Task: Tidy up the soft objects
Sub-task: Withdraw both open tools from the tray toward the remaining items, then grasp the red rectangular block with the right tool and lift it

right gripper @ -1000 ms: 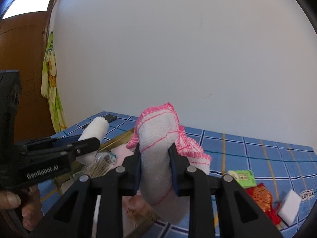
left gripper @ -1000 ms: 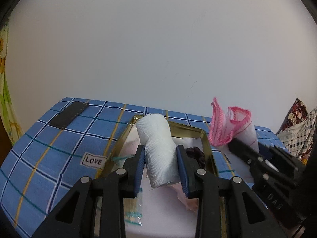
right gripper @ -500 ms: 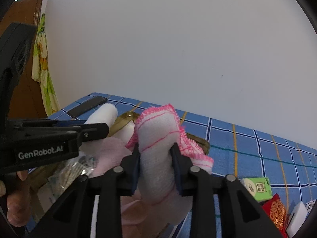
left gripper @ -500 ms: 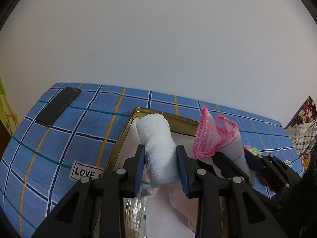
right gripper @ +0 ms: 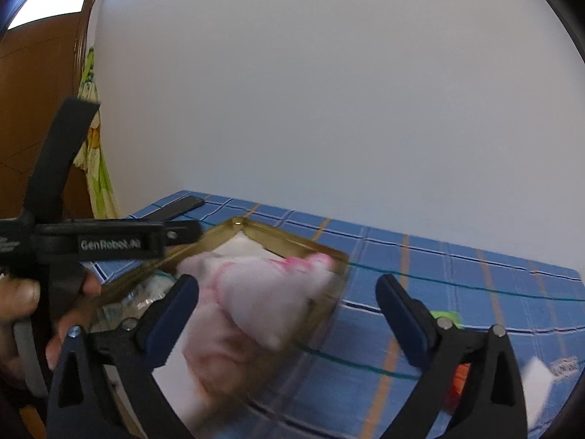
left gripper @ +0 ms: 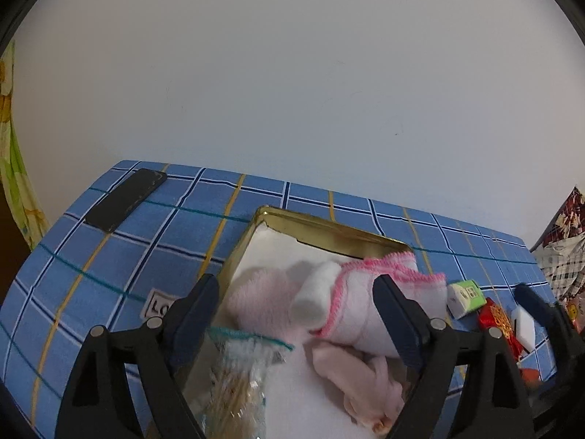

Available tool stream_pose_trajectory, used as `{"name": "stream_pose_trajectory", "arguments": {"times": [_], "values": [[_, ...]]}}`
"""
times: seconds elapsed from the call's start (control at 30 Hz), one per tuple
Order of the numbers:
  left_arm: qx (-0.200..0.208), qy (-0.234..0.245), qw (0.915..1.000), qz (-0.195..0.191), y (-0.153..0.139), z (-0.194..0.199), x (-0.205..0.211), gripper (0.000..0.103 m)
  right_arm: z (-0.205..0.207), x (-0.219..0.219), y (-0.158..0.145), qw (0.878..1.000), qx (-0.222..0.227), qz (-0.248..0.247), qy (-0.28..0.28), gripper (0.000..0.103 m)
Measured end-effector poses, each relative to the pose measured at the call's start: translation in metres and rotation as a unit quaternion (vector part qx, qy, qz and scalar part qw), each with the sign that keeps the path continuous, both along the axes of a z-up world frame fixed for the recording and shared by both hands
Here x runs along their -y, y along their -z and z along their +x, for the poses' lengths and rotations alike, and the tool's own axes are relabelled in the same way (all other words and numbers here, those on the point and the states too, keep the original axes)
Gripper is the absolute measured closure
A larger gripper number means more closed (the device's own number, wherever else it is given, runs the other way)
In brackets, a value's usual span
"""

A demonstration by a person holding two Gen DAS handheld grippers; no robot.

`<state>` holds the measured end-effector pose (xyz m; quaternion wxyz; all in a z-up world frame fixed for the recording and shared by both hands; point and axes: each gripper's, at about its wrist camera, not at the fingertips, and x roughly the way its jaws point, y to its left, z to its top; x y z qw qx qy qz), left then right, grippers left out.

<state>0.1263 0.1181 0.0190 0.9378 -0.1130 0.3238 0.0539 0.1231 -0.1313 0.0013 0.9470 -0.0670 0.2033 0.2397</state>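
Note:
A gold tin (left gripper: 329,225) sits on the blue checked tablecloth (left gripper: 109,256). In it lie a white gauze roll (left gripper: 314,292), a pink-edged white cloth (left gripper: 369,303) and a fluffy pink cloth (left gripper: 259,300). My left gripper (left gripper: 295,281) hangs over the tin with its jaws opening, and its pads touch nothing. The jaws of my right gripper (right gripper: 289,285) are opening too. The pink-edged cloth (right gripper: 263,292) shows blurred between them, free of the pads, over the tin's (right gripper: 292,237) near corner. One right fingertip (left gripper: 530,300) shows at the right edge.
A clear bag of sticks (left gripper: 237,373) lies in the tin's front. A black phone (left gripper: 126,199) rests at the table's back left. Right of the tin are a small green box (left gripper: 466,294), a red packet (left gripper: 499,323) and a white block (left gripper: 523,329). A hand (right gripper: 22,300) holds the left gripper.
Both grippers have opened wide. The left one let go of the white roll and the right one of the pink-edged cloth; both cloths have dropped into the tin.

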Motion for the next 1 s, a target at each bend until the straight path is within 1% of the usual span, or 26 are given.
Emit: {"name": "stream_pose_trajectory", "arguments": {"times": [0.07, 0.1, 0.2, 0.33, 0.43, 0.57, 0.63, 0.77, 0.83, 0.9, 1.0], "values": [[0.007, 0.001, 1.0, -0.006, 0.003, -0.009, 0.006, 0.015, -0.011, 0.023, -0.001, 1.0, 0.0, 0.012, 0.012, 0.004], [0.009, 0.001, 1.0, -0.004, 0.006, -0.011, 0.01, 0.015, -0.016, 0.028, -0.001, 1.0, -0.001, 0.019, 0.019, 0.003], [0.014, 0.013, 0.9998, 0.0, 0.011, -0.018, 0.028, 0.015, -0.031, 0.065, -0.001, 0.998, -0.003, 0.036, 0.051, 0.003], [0.024, 0.036, 0.999, 0.007, 0.013, -0.028, 0.062, 0.015, -0.049, 0.113, -0.001, 0.994, 0.006, 0.044, 0.103, 0.002], [0.028, 0.059, 0.9977, 0.018, 0.015, -0.034, 0.089, 0.015, -0.058, 0.147, 0.004, 0.988, 0.007, 0.044, 0.145, 0.002], [0.024, 0.089, 0.9948, 0.044, 0.024, -0.038, 0.128, 0.015, -0.062, 0.183, 0.013, 0.981, -0.009, 0.055, 0.188, 0.002], [0.02, 0.101, 0.9933, 0.052, 0.029, -0.038, 0.147, 0.015, -0.062, 0.193, 0.02, 0.978, -0.021, 0.052, 0.203, 0.002], [0.002, 0.119, 0.9917, 0.048, 0.039, -0.033, 0.168, 0.015, -0.065, 0.207, 0.032, 0.975, -0.052, 0.036, 0.214, 0.003], [-0.005, 0.122, 0.9912, 0.05, 0.042, -0.031, 0.176, 0.015, -0.066, 0.214, 0.032, 0.973, -0.07, 0.031, 0.217, 0.004], [-0.011, 0.124, 0.9908, 0.053, 0.047, -0.029, 0.184, 0.015, -0.063, 0.213, 0.038, 0.972, -0.082, 0.034, 0.216, 0.004], [-0.021, 0.126, 0.9903, 0.054, 0.05, -0.029, 0.193, 0.015, -0.061, 0.212, 0.046, 0.97, -0.111, 0.021, 0.216, 0.003]]}}
